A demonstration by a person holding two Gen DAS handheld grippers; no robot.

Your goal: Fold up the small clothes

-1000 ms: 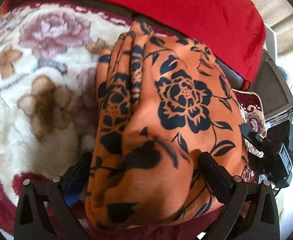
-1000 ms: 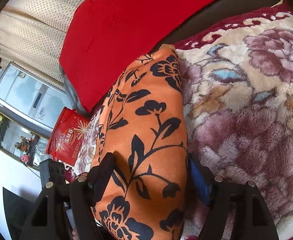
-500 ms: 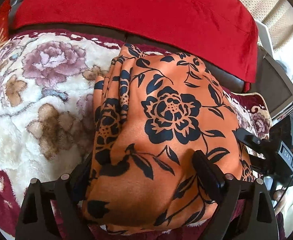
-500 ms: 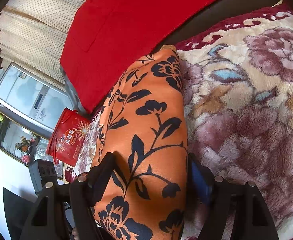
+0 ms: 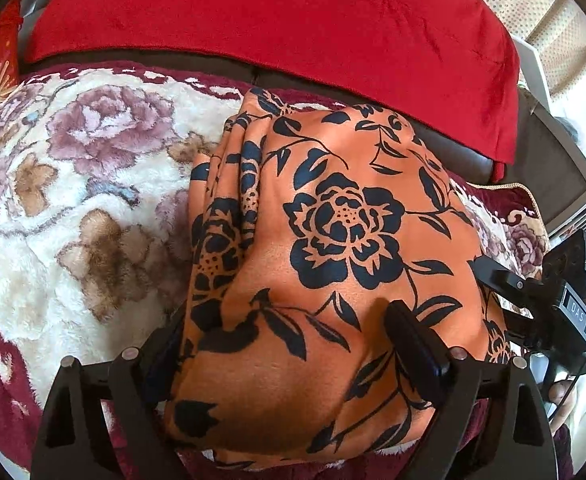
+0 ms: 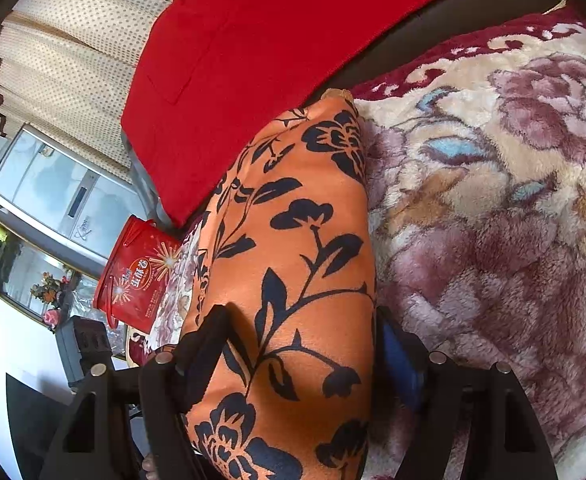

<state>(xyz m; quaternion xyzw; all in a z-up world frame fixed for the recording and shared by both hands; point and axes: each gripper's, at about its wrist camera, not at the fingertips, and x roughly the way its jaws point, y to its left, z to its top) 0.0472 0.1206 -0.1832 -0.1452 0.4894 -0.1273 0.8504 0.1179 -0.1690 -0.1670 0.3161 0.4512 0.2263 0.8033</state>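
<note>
An orange garment with a black flower print (image 5: 333,240) lies folded into a thick bundle on a floral fleece blanket (image 5: 73,200). My left gripper (image 5: 289,344) has its jaws wide apart around the near end of the bundle, one finger on top of the cloth, the other under its left edge. In the right wrist view the same garment (image 6: 293,260) fills the space between the fingers of my right gripper (image 6: 301,344), which also straddles it with jaws wide. The right gripper's body (image 5: 565,308) shows at the left view's right edge.
A red cushion (image 5: 273,20) leans behind the garment along the sofa back. A red tin with a starburst print (image 6: 137,276) stands left of the blanket, near a glass cabinet (image 6: 53,192). Dotted cream curtains (image 6: 73,48) hang behind.
The left gripper has drawn back and risen a little, so more of the flattened bundle shows. The right gripper has hardly moved.
</note>
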